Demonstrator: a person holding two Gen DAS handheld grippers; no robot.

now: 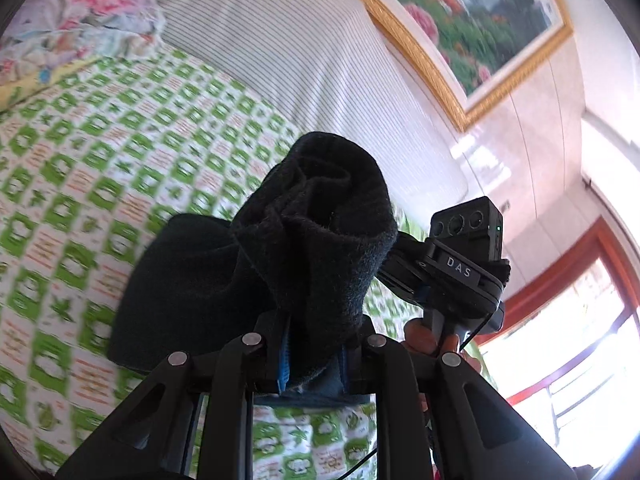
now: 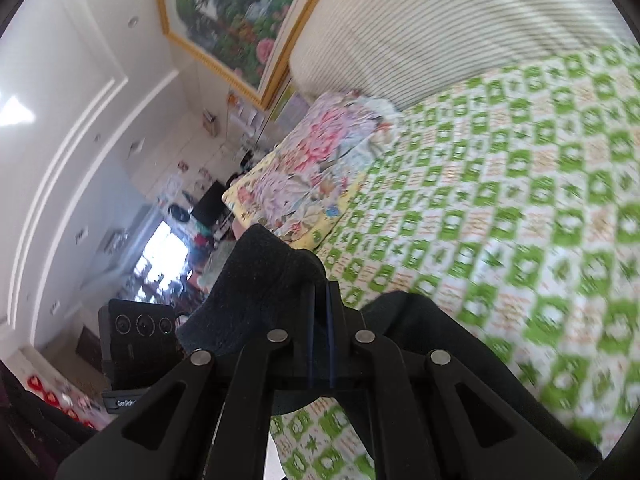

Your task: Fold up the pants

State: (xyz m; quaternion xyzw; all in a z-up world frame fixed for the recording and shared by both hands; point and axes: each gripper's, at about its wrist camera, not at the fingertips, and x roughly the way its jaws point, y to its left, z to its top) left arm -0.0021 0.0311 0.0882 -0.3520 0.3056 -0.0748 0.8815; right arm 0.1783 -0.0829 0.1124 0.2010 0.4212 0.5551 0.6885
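The black pants [image 1: 320, 220] are lifted off the bed in a thick bunched roll that fills the middle of the left wrist view. My left gripper [image 1: 313, 360] is shut on this bunch, its blue pads [image 1: 283, 364] pressing the cloth from both sides. In the right wrist view another part of the pants [image 2: 256, 292] drapes over the left finger. My right gripper [image 2: 320, 320] is shut on the pants, its pads almost together on a thin edge. More black cloth [image 2: 420, 320] hangs to the right. The two grippers are close side by side.
Under both grippers lies the bed's green-and-white patterned sheet [image 1: 100, 160] [image 2: 520, 200]. A striped headboard cushion [image 1: 280, 40], a floral pillow [image 2: 312, 168] and a gold-framed painting [image 1: 480, 12] stand beyond. The right tool's camera block [image 1: 466, 240] and a hand [image 1: 420, 336] are near.
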